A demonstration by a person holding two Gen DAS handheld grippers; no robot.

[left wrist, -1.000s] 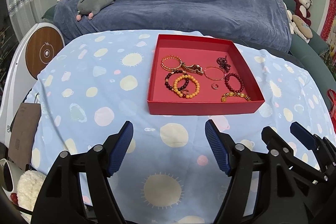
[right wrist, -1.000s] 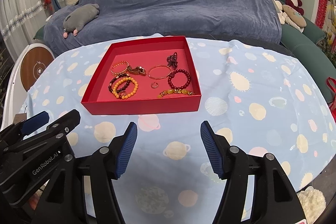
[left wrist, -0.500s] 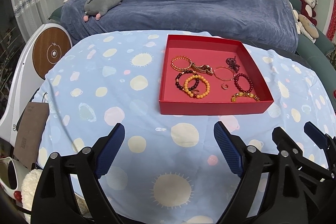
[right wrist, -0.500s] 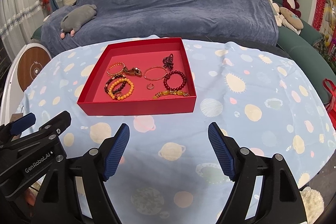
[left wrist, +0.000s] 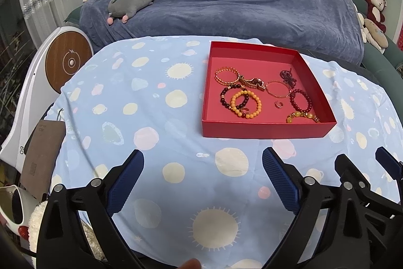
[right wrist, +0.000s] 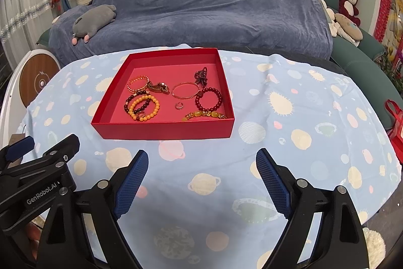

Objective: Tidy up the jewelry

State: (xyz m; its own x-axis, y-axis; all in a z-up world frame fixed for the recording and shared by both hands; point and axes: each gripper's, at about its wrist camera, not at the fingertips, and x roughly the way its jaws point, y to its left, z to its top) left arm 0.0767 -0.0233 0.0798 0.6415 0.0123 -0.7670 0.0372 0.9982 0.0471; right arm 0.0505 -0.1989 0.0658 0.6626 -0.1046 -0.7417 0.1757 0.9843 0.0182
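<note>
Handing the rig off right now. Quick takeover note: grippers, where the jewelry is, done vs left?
Left gripper: open, nothing between the fingers, jaws have just been opening; it is over the tablecloth, short of the box.
Right gripper: the same, open and holding nothing, just been opening.
Red box: on the cloth ahead of both grippers. All the jewelry seen lies loose inside: orange bead bracelet, dark red bead bracelet, thin bangle, small ring, among others.
Done: nothing visibly sorted.
Left: all of the organizing.
</note>
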